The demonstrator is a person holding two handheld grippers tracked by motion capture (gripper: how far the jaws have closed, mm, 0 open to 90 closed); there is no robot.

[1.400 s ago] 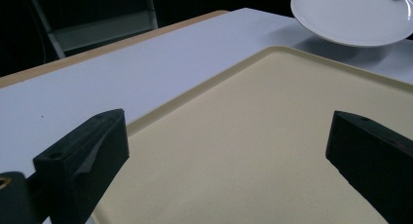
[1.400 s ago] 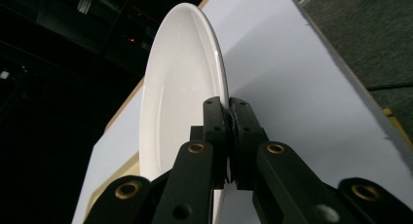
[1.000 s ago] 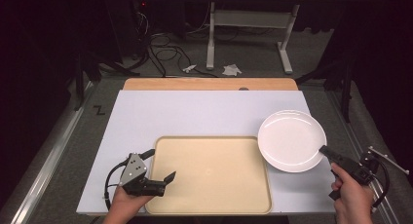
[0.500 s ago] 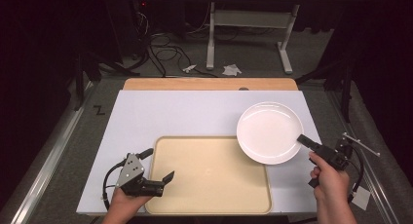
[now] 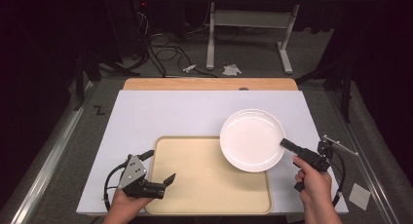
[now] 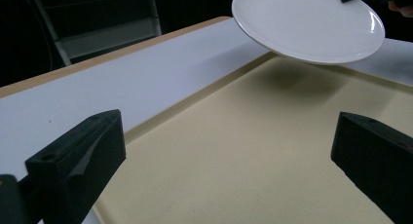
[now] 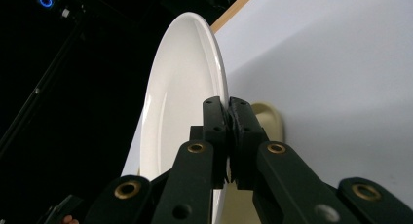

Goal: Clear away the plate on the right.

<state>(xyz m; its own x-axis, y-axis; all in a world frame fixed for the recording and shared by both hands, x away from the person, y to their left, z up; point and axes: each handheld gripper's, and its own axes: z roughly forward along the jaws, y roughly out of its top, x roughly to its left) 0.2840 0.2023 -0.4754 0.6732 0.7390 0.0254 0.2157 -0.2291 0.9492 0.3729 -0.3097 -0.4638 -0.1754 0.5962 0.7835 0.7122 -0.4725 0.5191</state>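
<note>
1. Here, the right hand-held gripper [image 5: 287, 144] is clamped on the rim of the plate [image 5: 252, 140], which hangs in the air out ahead of its jaws, over the tray's [image 5: 204, 185] far corner.
2. The left hand-held gripper [image 5: 164, 181] stands wide open, jaws empty over the tray's near edge on the desk [image 5: 170, 112].
</note>
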